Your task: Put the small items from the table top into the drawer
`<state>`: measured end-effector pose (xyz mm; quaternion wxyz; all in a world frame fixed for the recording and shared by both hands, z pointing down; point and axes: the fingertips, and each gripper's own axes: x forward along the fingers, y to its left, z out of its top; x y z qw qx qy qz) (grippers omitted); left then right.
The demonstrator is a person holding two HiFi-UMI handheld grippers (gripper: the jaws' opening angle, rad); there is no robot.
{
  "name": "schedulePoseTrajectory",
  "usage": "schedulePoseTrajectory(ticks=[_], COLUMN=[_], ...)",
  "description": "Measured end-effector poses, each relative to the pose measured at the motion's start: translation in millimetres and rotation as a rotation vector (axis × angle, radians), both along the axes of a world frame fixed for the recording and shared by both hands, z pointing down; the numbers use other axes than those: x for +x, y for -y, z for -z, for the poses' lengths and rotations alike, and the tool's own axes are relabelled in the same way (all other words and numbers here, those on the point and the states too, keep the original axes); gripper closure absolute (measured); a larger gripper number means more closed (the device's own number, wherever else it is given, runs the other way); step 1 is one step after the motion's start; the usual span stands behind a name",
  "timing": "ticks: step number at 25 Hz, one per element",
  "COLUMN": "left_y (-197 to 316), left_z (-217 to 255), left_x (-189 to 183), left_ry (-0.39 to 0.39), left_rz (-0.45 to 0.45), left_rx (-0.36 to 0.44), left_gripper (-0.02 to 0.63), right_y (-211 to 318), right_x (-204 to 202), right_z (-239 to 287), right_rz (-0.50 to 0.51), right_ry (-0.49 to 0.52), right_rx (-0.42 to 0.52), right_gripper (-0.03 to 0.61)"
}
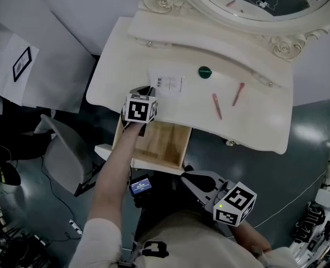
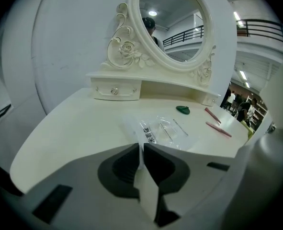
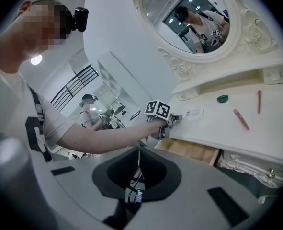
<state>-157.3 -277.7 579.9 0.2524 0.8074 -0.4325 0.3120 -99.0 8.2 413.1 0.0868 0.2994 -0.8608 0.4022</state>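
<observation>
Both jaws of the left claw (image 2: 141, 148) pinch the clear packet (image 2: 166, 132).

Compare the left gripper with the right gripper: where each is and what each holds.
The left gripper reaches onto the table; the right gripper is held back off it, short of the open drawer. The left grips the edge of the clear packet; the right grips nothing. Both have their jaws closed.

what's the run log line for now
left gripper: jaws shut on plastic packet | right gripper: shut, empty | drawer: open | green disc, pink sticks: on tabletop
</observation>
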Motion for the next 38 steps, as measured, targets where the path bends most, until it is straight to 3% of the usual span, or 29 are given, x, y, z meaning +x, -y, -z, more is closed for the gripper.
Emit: schedulePoseTrajectory(ticks=[5,9,15,35,38], left_y=[2.3,0.6,-4.1,-42.6,-54.0], left_z=[0.6,8.5,29.5,95.2,102.7], left_x=[-1.9,-2.4,1.8,0.3,-6.5], left_ry=[-0.037,-0.119,-0.184,-0.288,-0.269], left_rz=[0.039,0.088,0.091,0.101,0.092], left_rx=[-0.019,-0.042,-0.017,0.084,0.105], left_gripper=[0.549,0.554,0.554,0.554,0.554], right_y=[3.4,4.3,4.5,-14.3,-20.2], right_x=[2.9,5.2,10.3,19.5,14.0], right_z=[-0.9,-0.8,-5.1,3.0,8.0], right_rz=[-0.014,-0.029,-0.049,-0.046,-0.029], right_ry=[0.001,-0.023,-0.046,-0.056,-0.027], right_rx=[0.002,0.005,-0.006,0.023,0.035], right_gripper=[0.551,0.551,0.551,0.551,0.551])
